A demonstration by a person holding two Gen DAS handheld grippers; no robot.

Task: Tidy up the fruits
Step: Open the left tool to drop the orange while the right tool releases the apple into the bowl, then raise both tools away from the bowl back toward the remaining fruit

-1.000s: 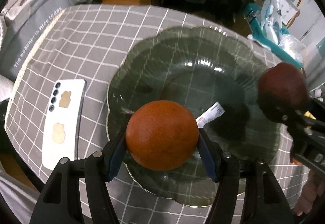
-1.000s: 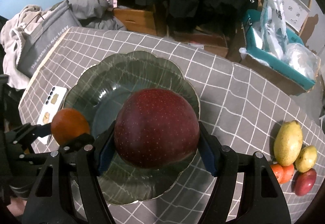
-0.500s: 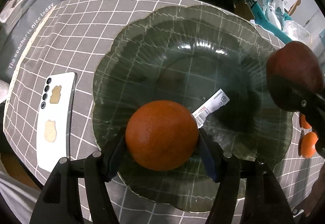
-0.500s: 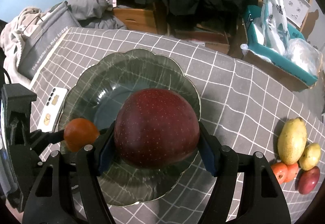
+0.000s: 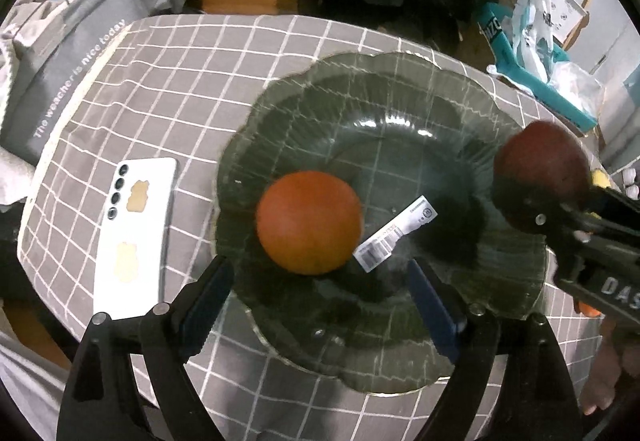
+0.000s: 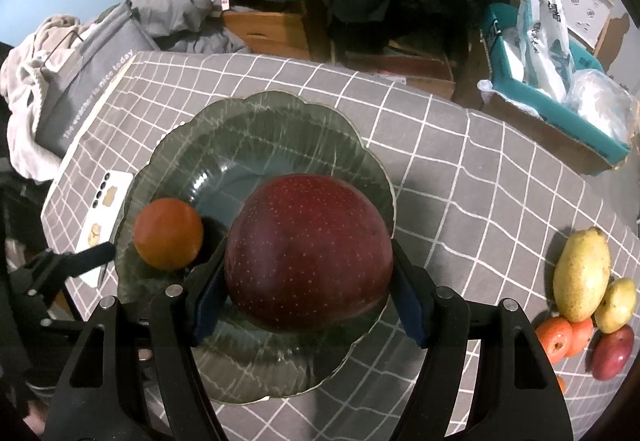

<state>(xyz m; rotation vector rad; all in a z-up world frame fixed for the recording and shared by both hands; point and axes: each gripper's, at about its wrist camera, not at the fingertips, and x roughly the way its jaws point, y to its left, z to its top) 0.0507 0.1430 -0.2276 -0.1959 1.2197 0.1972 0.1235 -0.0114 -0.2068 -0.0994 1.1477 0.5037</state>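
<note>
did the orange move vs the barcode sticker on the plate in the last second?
Yes. The orange was held between the left gripper fingers, whose jaws have just been opening; it now sits free on the plate, beside the barcode sticker.

Orange out of left tool

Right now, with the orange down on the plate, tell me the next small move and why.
Probably lower the right gripper and open it. The orange lies free on the green plate; the left gripper has just opened and stands clear. The red apple is clamped above bare plate beside the orange.
</note>
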